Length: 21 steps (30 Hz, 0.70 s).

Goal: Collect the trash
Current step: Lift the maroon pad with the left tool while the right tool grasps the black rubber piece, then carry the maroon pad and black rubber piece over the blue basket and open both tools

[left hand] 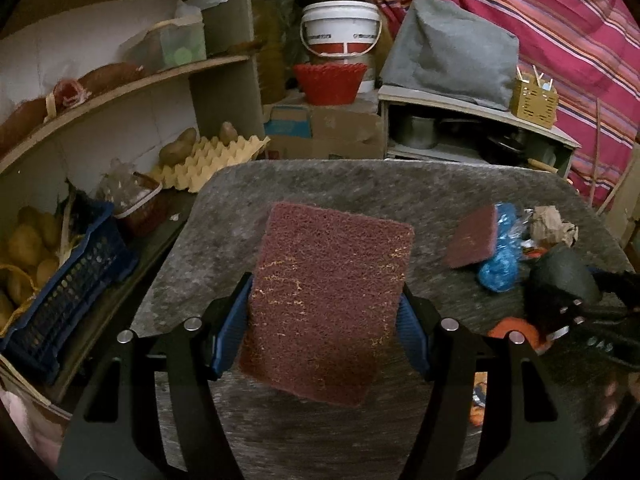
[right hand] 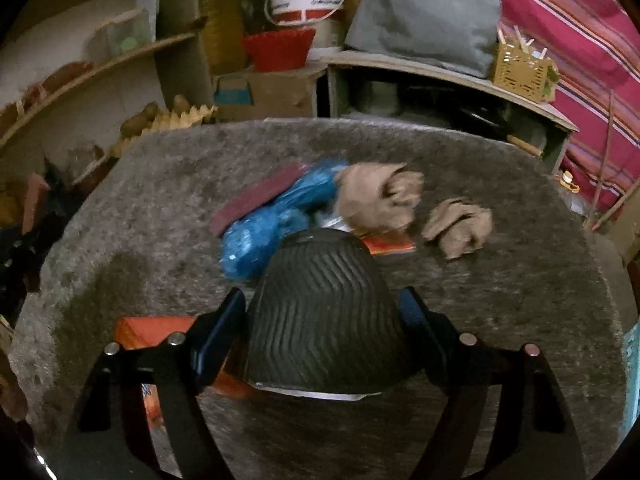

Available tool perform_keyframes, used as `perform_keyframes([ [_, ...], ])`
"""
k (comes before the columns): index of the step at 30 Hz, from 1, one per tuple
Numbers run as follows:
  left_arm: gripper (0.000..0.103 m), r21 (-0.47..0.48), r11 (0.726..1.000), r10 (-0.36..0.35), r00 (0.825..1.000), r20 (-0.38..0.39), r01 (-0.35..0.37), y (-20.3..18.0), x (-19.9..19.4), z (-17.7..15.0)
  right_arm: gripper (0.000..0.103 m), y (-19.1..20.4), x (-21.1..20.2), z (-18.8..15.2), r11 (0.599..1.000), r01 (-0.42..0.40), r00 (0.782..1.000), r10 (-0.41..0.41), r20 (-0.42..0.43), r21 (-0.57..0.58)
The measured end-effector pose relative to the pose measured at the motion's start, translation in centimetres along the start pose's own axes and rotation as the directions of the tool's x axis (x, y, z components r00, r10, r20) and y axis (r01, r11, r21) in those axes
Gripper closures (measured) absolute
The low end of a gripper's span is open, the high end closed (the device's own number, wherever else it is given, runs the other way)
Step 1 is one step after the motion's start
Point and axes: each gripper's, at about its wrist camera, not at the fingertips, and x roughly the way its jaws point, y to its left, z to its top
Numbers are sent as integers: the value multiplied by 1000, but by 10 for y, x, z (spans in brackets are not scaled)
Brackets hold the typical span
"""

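My left gripper [left hand: 324, 320] is shut on a maroon scouring pad [left hand: 328, 280], its blue pads pressing the pad's two long edges above the grey stone table [left hand: 360, 184]. My right gripper [right hand: 320, 320] is closed on a black ribbed cup [right hand: 320, 312], base pointing away and white rim towards the camera; the cup [left hand: 560, 276] also shows in the left wrist view. Beyond the cup lie a blue plastic bag [right hand: 272, 216], a smaller maroon pad [right hand: 260, 196], two crumpled brown papers [right hand: 376, 196] [right hand: 460, 224] and an orange wrapper [right hand: 392, 242]. Another orange wrapper [right hand: 156, 330] lies under the right gripper's left finger.
Left of the table a shelf holds a blue crate [left hand: 68, 292] of potatoes and an egg tray [left hand: 208, 160]. Behind stand a red basket [left hand: 330, 82], a white bucket [left hand: 340, 28], a cardboard box [left hand: 324, 128] and a low cabinet [left hand: 472, 120] under a grey cushion.
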Motion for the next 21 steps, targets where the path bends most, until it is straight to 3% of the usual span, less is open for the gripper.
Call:
perform_keyframes([
  [11, 38, 47, 995, -83, 996, 20, 82, -72, -15, 7, 25, -94, -58, -9, 992, 72, 993, -81, 89, 101],
  [21, 38, 127, 978, -172, 985, 24, 168, -164, -28, 4, 25, -197, -113, -29, 959, 187, 969, -215, 118, 215],
])
